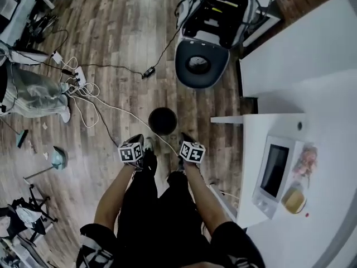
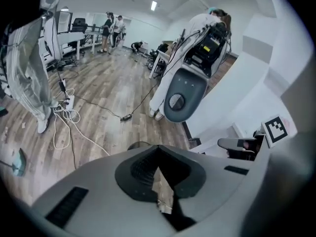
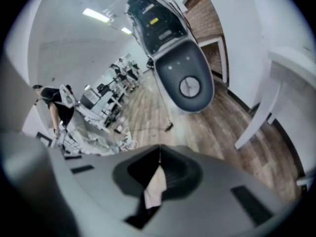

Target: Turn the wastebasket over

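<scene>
The wastebasket [image 1: 162,120] is a round black shape standing on the wooden floor just ahead of the person's feet. From above I cannot tell which end faces up. Both grippers hang well above it, apart from it. My left gripper [image 1: 135,139] is to its near left, with the jaws closed together and nothing between them. My right gripper [image 1: 186,137] is to its near right, likewise shut and empty. In the left gripper view the closed jaws [image 2: 158,148] hide all but a dark arc of the wastebasket [image 2: 139,144]. The right gripper view shows its jaws [image 3: 159,150] shut.
A large white and dark blue machine base [image 1: 201,63] stands on the floor beyond the basket. White and black cables [image 1: 83,91] trail at the left beside a plastic-covered object [image 1: 33,91]. A white counter [image 1: 329,110] with a microwave [image 1: 273,172] is at the right. People [image 2: 107,31] stand far off.
</scene>
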Demonstrator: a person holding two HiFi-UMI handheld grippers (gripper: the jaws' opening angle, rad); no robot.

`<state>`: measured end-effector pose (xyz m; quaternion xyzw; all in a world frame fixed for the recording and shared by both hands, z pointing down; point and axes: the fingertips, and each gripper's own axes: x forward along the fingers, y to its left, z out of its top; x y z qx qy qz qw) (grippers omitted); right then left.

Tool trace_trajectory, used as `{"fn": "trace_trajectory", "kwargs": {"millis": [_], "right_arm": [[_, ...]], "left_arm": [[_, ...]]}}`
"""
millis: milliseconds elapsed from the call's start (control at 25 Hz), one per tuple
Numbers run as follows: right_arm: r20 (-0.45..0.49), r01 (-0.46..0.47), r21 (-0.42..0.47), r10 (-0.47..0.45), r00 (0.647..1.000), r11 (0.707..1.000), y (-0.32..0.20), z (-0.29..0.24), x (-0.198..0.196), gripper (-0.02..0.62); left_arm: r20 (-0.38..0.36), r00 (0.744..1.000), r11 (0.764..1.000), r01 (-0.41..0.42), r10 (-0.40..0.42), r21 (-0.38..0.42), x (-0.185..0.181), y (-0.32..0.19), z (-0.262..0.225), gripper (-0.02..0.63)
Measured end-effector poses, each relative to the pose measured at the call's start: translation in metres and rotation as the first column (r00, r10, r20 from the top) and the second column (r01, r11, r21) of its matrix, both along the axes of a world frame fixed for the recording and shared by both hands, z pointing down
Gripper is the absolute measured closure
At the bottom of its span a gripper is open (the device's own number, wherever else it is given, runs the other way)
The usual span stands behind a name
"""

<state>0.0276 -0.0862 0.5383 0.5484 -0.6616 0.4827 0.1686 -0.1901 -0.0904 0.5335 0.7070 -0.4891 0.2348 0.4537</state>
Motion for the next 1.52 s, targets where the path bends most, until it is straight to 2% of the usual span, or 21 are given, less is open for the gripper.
{"fn": "trace_trajectory", "kwargs": {"millis": [120,200,320,440,600,760,880,920,960,1080,1240,1520], "right_arm": [[-0.009,0.037,0.093,-0.036,0.999,0.995,-0.010,-0.065,-0.006,0.561],[-0.014,0.054,0.145,-0.052,0.999,0.988,-0.009,-0.100,-0.015,0.561],[-0.026,0.067,0.218,-0.063,0.998,0.974,-0.004,-0.148,-0.022,0.561],[-0.049,0.090,0.298,-0.079,0.996,0.950,-0.003,-0.190,-0.025,0.561],[-0.093,0.120,0.404,-0.090,0.992,0.907,0.005,-0.239,-0.025,0.561],[-0.080,0.105,0.507,-0.074,0.994,0.856,0.027,-0.284,-0.018,0.561],[-0.067,0.110,0.574,-0.087,0.994,0.811,0.047,-0.317,-0.018,0.561],[-0.066,0.110,0.584,-0.088,0.994,0.804,0.053,-0.324,-0.017,0.561],[-0.066,0.110,0.587,-0.089,0.994,0.802,0.060,-0.328,-0.016,0.561],[-0.072,0.111,0.580,-0.085,0.994,0.807,0.077,-0.327,-0.013,0.563],[-0.087,0.122,0.577,-0.088,0.992,0.807,0.083,-0.324,-0.009,0.563],[-0.101,0.135,0.587,-0.093,0.991,0.799,0.081,-0.329,-0.006,0.563]], "left_arm": [[0.000,1.000,0.993,-0.007,0.007,0.116,0.001,-0.011,-0.064,0.571],[0.009,1.000,0.978,-0.022,0.021,0.206,-0.003,-0.015,-0.108,0.571],[0.020,0.999,0.945,-0.039,0.035,0.324,-0.005,-0.014,-0.171,0.571],[0.020,0.999,0.902,-0.048,0.044,0.428,0.000,-0.015,-0.223,0.571],[0.031,0.998,0.826,-0.064,0.056,0.560,0.013,-0.005,-0.285,0.571],[0.087,0.992,0.727,-0.125,0.090,0.676,0.029,0.019,-0.340,0.571],[0.121,0.988,0.643,-0.152,0.093,0.751,0.038,0.038,-0.376,0.571],[0.125,0.988,0.620,-0.153,0.090,0.770,0.041,0.042,-0.385,0.571],[0.122,0.989,0.607,-0.149,0.086,0.781,0.045,0.047,-0.389,0.571],[0.119,0.989,0.599,-0.145,0.082,0.788,0.051,0.059,-0.383,0.571],[0.136,0.988,0.611,-0.154,0.077,0.776,0.053,0.057,-0.382,0.571],[0.140,0.988,0.606,-0.154,0.071,0.780,0.057,0.061,-0.380,0.571]]}}
